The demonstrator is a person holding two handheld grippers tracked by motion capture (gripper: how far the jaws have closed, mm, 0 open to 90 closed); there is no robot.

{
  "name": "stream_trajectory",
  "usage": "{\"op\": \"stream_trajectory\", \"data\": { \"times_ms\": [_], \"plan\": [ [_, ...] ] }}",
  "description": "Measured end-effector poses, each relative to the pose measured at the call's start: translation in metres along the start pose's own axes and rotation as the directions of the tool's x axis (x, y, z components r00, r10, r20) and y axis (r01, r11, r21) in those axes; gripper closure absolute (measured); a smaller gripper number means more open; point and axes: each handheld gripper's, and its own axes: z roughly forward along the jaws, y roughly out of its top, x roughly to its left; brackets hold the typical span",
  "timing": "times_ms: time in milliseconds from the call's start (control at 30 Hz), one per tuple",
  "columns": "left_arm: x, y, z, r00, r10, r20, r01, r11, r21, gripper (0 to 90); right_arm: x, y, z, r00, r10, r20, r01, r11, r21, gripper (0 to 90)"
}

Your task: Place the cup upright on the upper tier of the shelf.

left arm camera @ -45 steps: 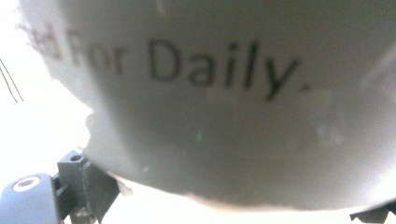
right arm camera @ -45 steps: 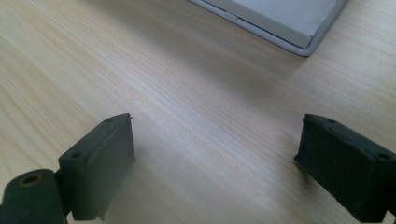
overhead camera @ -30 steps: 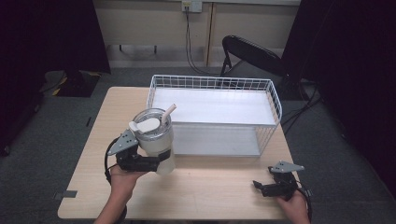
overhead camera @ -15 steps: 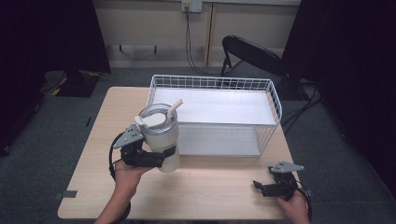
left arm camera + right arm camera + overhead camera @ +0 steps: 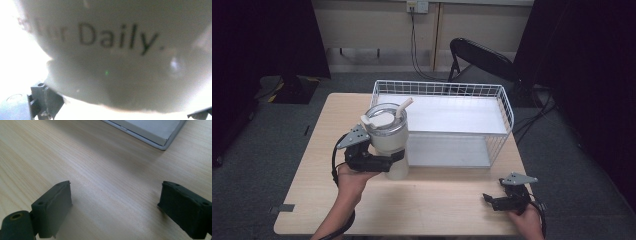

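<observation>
Now | left hand-held gripper clamps smooth round tumbler (printed) | right hand-held gripper apart

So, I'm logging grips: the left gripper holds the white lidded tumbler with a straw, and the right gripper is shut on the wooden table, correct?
Not quite. The left gripper does hold the white lidded tumbler with a straw, but the right gripper is open: the right gripper view shows its jaws wide apart over the wooden table.

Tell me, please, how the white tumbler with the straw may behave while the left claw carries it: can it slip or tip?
The tumbler looks smooth and rounded, so it may slip in the left claw. It is tall with a wide lid, so it probably tips easily when set down. Its straw looks loose and might shift.
</observation>
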Motion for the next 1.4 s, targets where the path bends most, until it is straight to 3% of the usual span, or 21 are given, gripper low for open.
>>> {"op": "stream_trajectory", "data": {
  "times_ms": [67, 167, 200, 367, 433, 500, 567, 700, 733, 767, 833, 967, 1033, 1400],
  "plan": [
    [0.001, 0.003, 0.001, 0.9994, 0.033, -0.013, -0.033, 0.9995, -0.003, 9.5, 0.0, 0.0, 0.0, 1.0, 0.0, 0.001, 0.0, 1.0, 0.0, 9.9],
    [-0.001, 0.007, 0.003, 0.9999, 0.012, -0.002, -0.012, 0.9999, -0.002, 9.6, 0.0, 0.0, 0.0, 1.0, 0.0, 0.0, 0.0, 1.0, 0.0, 9.9],
    [0.0, 0.009, 0.003, 0.9992, 0.039, -0.008, -0.039, 0.9992, 0.002, 9.5, 0.0, 0.0, 0.0, 1.0, 0.0, 0.0, 0.0, 1.0, 0.0, 9.9],
    [-0.002, 0.017, 0.006, 0.9995, 0.03, 0.005, -0.03, 0.9996, 0.002, 9.6, 0.0, 0.0, 0.0, 1.0, 0.0, 0.0, 0.0, 1.0, 0.0, 9.9],
    [-0.005, 0.019, 0.008, 0.9998, -0.004, 0.022, 0.004, 1.0, 0.004, 9.5, 0.0, 0.0, 0.0, 1.0, 0.0, 0.0, 0.0, 1.0, 0.0, 9.9],
    [-0.004, 0.024, 0.008, 0.9993, 0.037, 0.005, -0.037, 0.9993, 0.005, 9.6, 0.0, 0.0, 0.0, 1.0, 0.0, 0.0, 0.0, 1.0, 0.0, 9.9],
    [-0.005, 0.027, 0.01, 0.9997, 0.02, 0.013, -0.02, 0.9998, 0.003, 9.5, 0.0, 0.0, 0.0, 1.0, 0.0, 0.0, 0.0, 1.0, 0.0, 9.9],
    [-0.006, 0.034, 0.011, 0.9992, 0.039, 0.014, -0.039, 0.9992, 0.006, 9.6, 0.0, 0.0, 0.0, 1.0, 0.0, 0.0, 0.0, 1.0, 0.0, 9.9],
    [-0.008, 0.036, 0.012, 0.9996, 0.019, 0.021, -0.019, 0.9998, 0.0, 9.6, 0.0, 0.0, 0.0, 1.0, 0.0, 0.0, 0.0, 1.0, 0.0, 9.9],
    [-0.007, 0.038, 0.012, 0.9989, 0.043, 0.016, -0.043, 0.999, 0.007, 9.6, 0.0, 0.0, 0.0, 1.0, 0.0, 0.0, 0.0, 1.0, 0.0, 9.9],
    [-0.01, 0.04, 0.014, 0.9991, 0.014, 0.039, -0.014, 0.9998, 0.014, 9.6, 0.0, 0.0, 0.0, 1.0, 0.0, 0.0, 0.0, 1.0, 0.0, 9.9],
    [-0.01, 0.045, 0.016, 0.9984, 0.04, 0.039, -0.04, 0.9991, 0.013, 9.6, 0.0, 0.0, 0.0, 1.0, 0.0, 0.0, 0.0, 1.0, 0.0, 9.9],
    [-0.012, 0.047, 0.018, 0.9984, 0.021, 0.053, -0.022, 0.9997, 0.014, 9.6, 0.0, 0.0, 0.0, 1.0, 0.0, 0.0, 0.0, 1.0, 0.0, 9.9],
    [-0.015, 0.061, 0.026, 0.9982, 0.033, 0.051, -0.033, 0.9994, 0.007, 9.6, 0.0, 0.0, 0.0, 1.0, -0.001, -0.001, 0.001, 1.0, 0.001, 9.9]
  ]
}}
